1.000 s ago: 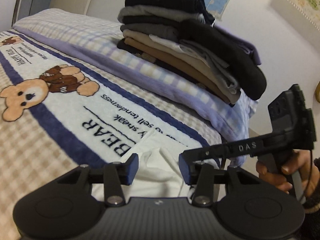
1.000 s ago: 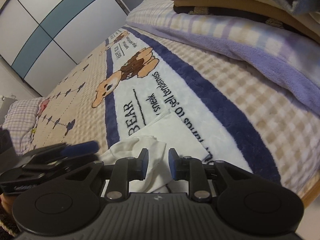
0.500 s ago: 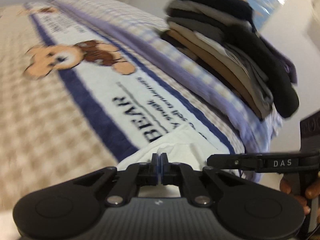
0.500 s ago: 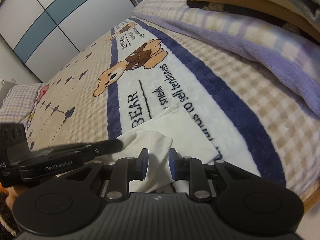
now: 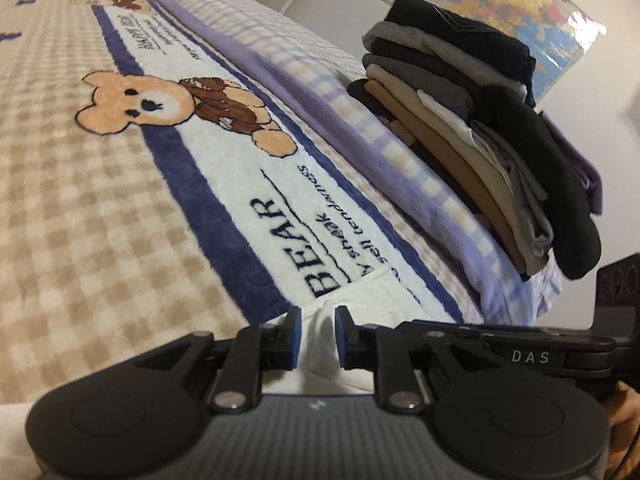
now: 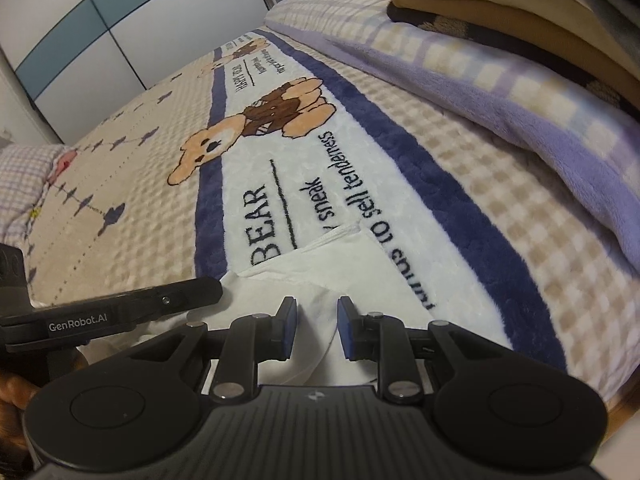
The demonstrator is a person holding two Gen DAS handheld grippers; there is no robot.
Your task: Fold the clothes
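A bed fills both views, spread with a checked blanket (image 5: 100, 240) carrying a bear picture and the word BEAR, a lilac throw (image 5: 360, 148) running along its far side. Upper right of the left view, a stack (image 5: 480, 128) of folded clothes sits on that throw, a map (image 5: 500, 8) on the wall behind it.

Down at the bottom centre of each frame lies the white garment (image 6: 360, 276), rumpled at the bed's near edge, one flat corner reaching up over the blanket's lettering.

Left claw (image 5: 316, 336): parted a little, blue pads either side of a raised ridge of white cloth, but there's daylight on both sides, so nothing is gripped. Right claw (image 6: 316, 328): same story, a modest gap with a fold of the garment running between the pads, not pinched. In the right view the left claw's finger lies across the lower left, just beside the cloth; in the left view the right claw stretches across the lower right.

My read: both are lined up to pinch. The risks from here: closing on the ridge could catch only the top layer, so the cloth would lift unevenly, or grab several layers at once and drag the bunch. With the claws so near each other, a crossing move could knock them together.
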